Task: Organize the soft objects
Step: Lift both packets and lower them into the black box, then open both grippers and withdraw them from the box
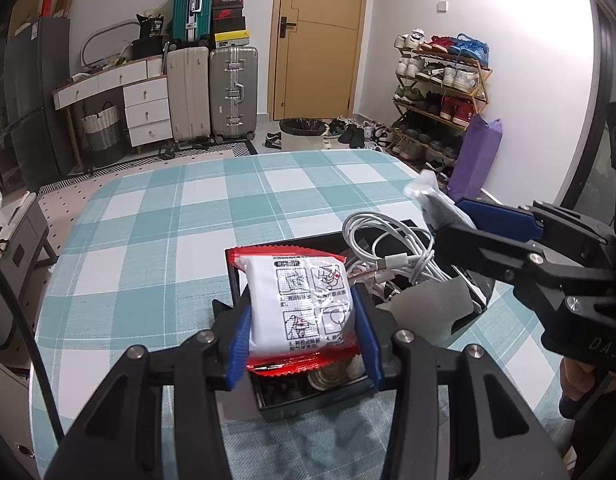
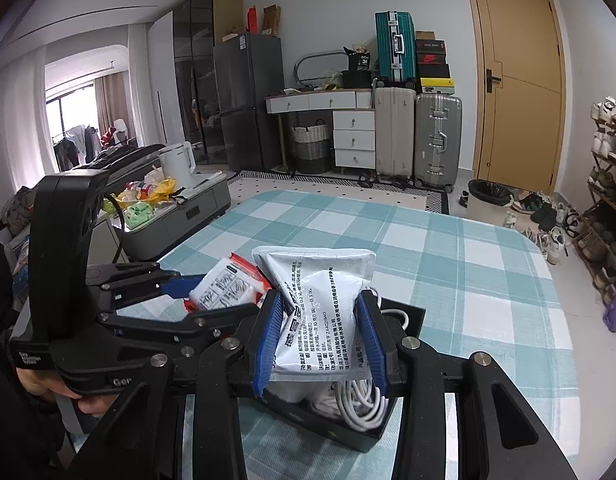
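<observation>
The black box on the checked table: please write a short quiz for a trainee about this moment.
1. True or false: the left gripper holds a red-edged white plastic packet.
2. What does the right gripper hold? A) a white coiled cable B) a silver-white foil pouch with black print C) nothing
3. Fill in: the white coiled cable lies in the black rectangular ____.

Key: 1 true. 2 B, the pouch. 3 box.
</observation>
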`<state>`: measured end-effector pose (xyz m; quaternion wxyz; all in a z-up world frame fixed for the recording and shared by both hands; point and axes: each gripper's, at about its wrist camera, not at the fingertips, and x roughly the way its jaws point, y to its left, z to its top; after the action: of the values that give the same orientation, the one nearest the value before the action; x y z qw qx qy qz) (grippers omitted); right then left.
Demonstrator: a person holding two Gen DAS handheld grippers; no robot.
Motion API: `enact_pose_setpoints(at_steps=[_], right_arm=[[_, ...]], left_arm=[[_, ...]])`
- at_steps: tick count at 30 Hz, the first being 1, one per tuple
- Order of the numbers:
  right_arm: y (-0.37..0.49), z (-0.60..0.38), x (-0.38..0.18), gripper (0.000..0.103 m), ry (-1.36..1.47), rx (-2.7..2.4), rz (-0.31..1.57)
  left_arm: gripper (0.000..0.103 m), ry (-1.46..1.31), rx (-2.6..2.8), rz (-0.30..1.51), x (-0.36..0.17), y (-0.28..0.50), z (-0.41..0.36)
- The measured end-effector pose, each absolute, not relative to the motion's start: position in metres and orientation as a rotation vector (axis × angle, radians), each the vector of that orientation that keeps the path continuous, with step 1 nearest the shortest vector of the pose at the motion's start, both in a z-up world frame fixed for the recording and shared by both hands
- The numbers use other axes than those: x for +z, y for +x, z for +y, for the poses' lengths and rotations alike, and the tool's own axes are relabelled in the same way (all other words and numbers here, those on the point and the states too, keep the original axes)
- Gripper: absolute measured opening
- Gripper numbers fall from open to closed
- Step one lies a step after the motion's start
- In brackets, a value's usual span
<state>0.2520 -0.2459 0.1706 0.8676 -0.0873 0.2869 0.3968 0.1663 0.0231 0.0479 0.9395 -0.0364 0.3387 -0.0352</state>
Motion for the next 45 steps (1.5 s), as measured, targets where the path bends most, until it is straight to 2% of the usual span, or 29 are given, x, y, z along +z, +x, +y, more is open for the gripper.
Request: enact_pose_setpoints(at_steps=[14,20,33,39,41,43,45], right_arm=[[0.269,-0.222,0.165,0.039,-0.247,0.832,0.577],[0.277,-0.210,0.153,0.039,-0.358,0.794,0.626],[0.274,-0.204,0.145,0.039,-0.403,0.875,0.669],[0.269,-0.218,0.153,0.057,-0.382,0.845,0.630],[0.268,-0.221,0.156,0.076,-0.381,0.828,0.623],[0.267,-0.229,0.159,0.081,-0.362,0.820,0.612],[0.266,-0.234,0.161,0.085,-0.357,0.803,0.609]], left_arm=[[0.045,-0.083,-0.050,0.696,0.045,0.168,0.035],[0.045,-0.089,-0.054,0.698,0.043,0.170,0.037],[0.045,-0.094,-0.056,0.706,0.040,0.172,0.035],[0.046,-0.090,-0.061,0.706,0.040,0.172,0.034],[0.046,-0.086,-0.060,0.711,0.040,0.173,0.032],[0.049,-0.084,-0.057,0.713,0.039,0.174,0.031],[0.069,-0.087,-0.053,0.716,0.039,0.175,0.029]])
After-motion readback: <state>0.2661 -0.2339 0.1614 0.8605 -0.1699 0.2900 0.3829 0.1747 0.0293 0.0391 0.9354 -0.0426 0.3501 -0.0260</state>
